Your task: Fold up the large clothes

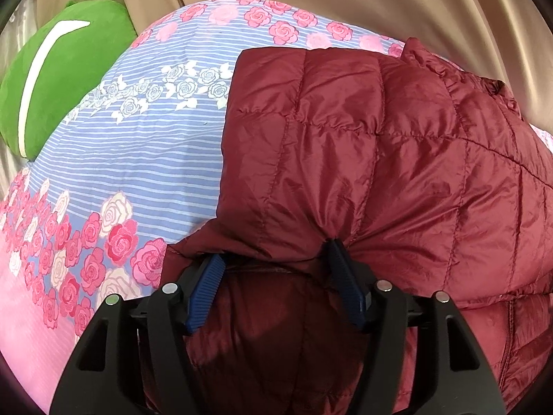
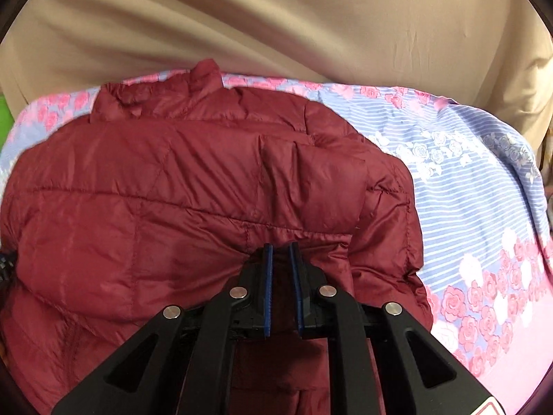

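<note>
left gripper (image 1: 273,259), jaws wide, straddling a fold of maroon puffer jacket (image 1: 380,159), no pinch.
right gripper (image 2: 280,252) nearly shut, unclear if gripping; jacket ahead of both on floral bedsheet (image 2: 466,190), apparently half-folded.

The dark red quilted puffer jacket (image 1: 397,159) is thin, slick synthetic cloth with a soft sheen, stitched into padded squares and finely creased. The blue-striped, rose-printed cotton-like bedsheet (image 1: 166,159) under it looks matt and smooth. The green plush cushion (image 1: 65,79) has a short fuzzy nap. The beige draped curtain cloth (image 2: 276,24) is matt with soft folds. The left gripper (image 1: 274,254) is matt black plastic with ribbed blue rubbery pads (image 1: 207,290) and shiny round metal pins; the right gripper (image 2: 280,247) is alike.
</note>
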`<state>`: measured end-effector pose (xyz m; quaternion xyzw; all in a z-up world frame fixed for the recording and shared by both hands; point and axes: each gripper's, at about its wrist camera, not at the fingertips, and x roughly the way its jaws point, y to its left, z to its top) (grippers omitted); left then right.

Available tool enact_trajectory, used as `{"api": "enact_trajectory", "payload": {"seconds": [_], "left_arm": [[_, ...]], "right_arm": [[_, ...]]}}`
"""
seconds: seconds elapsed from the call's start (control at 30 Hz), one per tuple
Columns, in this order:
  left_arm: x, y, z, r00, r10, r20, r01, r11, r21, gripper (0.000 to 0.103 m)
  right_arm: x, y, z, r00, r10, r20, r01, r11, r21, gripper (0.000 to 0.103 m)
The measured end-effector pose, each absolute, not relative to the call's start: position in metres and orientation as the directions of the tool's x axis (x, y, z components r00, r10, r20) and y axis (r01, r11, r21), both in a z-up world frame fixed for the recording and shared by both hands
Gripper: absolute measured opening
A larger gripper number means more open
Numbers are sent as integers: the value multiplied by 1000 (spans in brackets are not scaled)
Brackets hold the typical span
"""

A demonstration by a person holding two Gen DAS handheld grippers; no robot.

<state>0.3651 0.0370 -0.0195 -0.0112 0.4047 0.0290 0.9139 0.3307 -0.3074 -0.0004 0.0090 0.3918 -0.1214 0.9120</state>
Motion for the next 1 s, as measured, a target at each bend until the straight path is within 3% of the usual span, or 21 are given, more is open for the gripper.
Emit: {"api": "enact_trajectory", "payload": {"seconds": [0.23,0.43,0.53,0.6,0.63,0.8,0.9,1.0], "left_arm": [[367,44,-20,668,30,-744,-70,997,-22,65],[340,64,-13,678,67,-732,-80,997,17,79],[305,86,-5,682,26,-730,-54,998,-14,85],[268,111,3,680,-27,-732,-19,998,-55,89],[254,119,6,678,-39,-734,-11,998,-63,90],[160,168,0,604,-142,-784,37,988,-150,93],[116,182,-15,540,-210,-815,20,971,-237,93],[79,191,-28,506,-273,-818,-1,948,-317,93]], "right_arm": [[322,-328,-3,639,-222,-736,251,965,-74,15],[247,-375,7,596,-298,-746,342,934,-100,19],[160,-396,19,602,-309,-736,352,930,-102,36],[102,-404,22,601,-293,-744,347,934,-88,52],[84,-407,21,598,-283,-750,344,936,-78,55],[-39,-424,4,574,-91,-814,331,935,130,65],[-74,-422,-12,568,44,-822,337,899,281,67],[-90,-408,-24,562,112,-819,329,879,346,68]]}}
